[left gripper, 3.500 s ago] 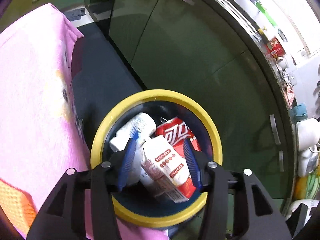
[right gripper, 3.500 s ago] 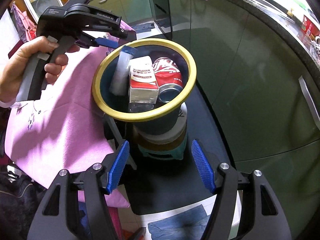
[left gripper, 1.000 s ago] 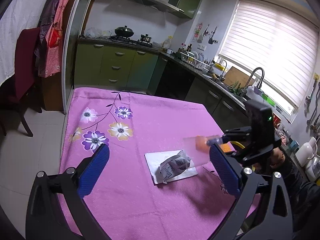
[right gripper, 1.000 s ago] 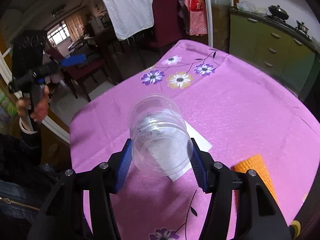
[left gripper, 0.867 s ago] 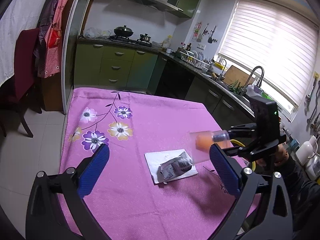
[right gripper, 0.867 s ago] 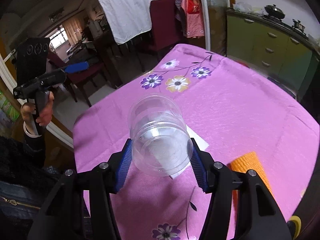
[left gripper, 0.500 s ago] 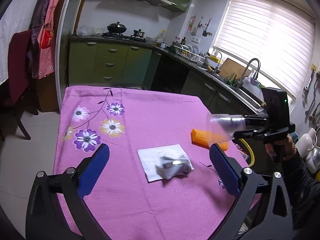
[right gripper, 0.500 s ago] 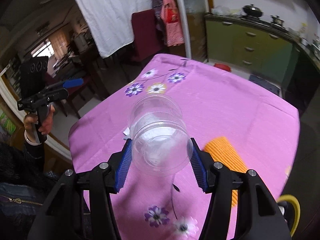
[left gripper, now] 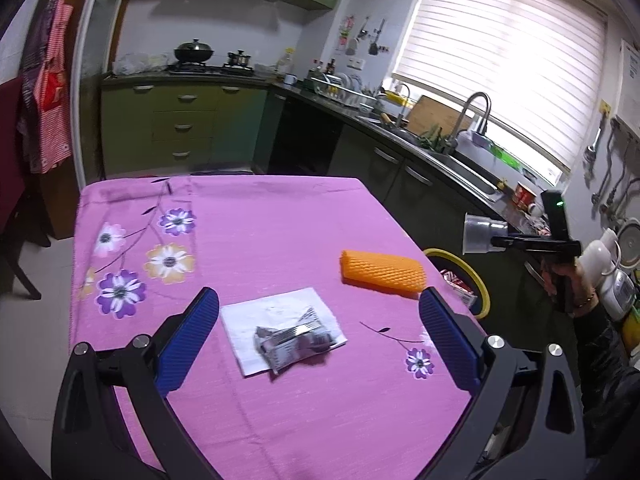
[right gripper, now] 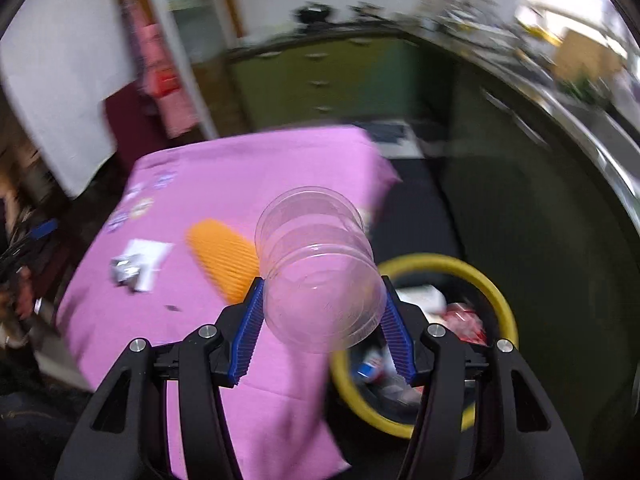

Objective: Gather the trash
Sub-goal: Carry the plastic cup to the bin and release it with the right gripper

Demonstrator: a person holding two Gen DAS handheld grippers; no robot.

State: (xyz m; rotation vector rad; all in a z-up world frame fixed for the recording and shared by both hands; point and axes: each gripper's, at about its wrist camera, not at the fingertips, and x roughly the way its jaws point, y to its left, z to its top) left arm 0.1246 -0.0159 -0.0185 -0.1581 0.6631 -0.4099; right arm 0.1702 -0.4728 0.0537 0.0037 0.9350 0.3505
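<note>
My right gripper (right gripper: 322, 322) is shut on a clear plastic cup (right gripper: 320, 276), held in the air beside the table's edge and next to the yellow-rimmed trash bin (right gripper: 496, 292). The left wrist view shows that cup (left gripper: 478, 234) above the bin (left gripper: 478, 280), which holds a red can and a carton. My left gripper (left gripper: 318, 340) is open and empty above the pink tablecloth (left gripper: 260, 224). Just ahead of it a crumpled silver wrapper (left gripper: 294, 338) lies on a white napkin (left gripper: 256, 320). An orange foam net sleeve (left gripper: 382, 272) lies near the table's right edge.
Dark green kitchen cabinets (left gripper: 404, 176) and a counter with a sink run behind and right of the table. The bin stands on the floor between table and cabinets. A dark red chair (left gripper: 12, 184) stands at the far left.
My right gripper has swung the clear cup from over the table to beside the bin. My left gripper has stayed open over the table and drifted a little nearer the wrapper.
</note>
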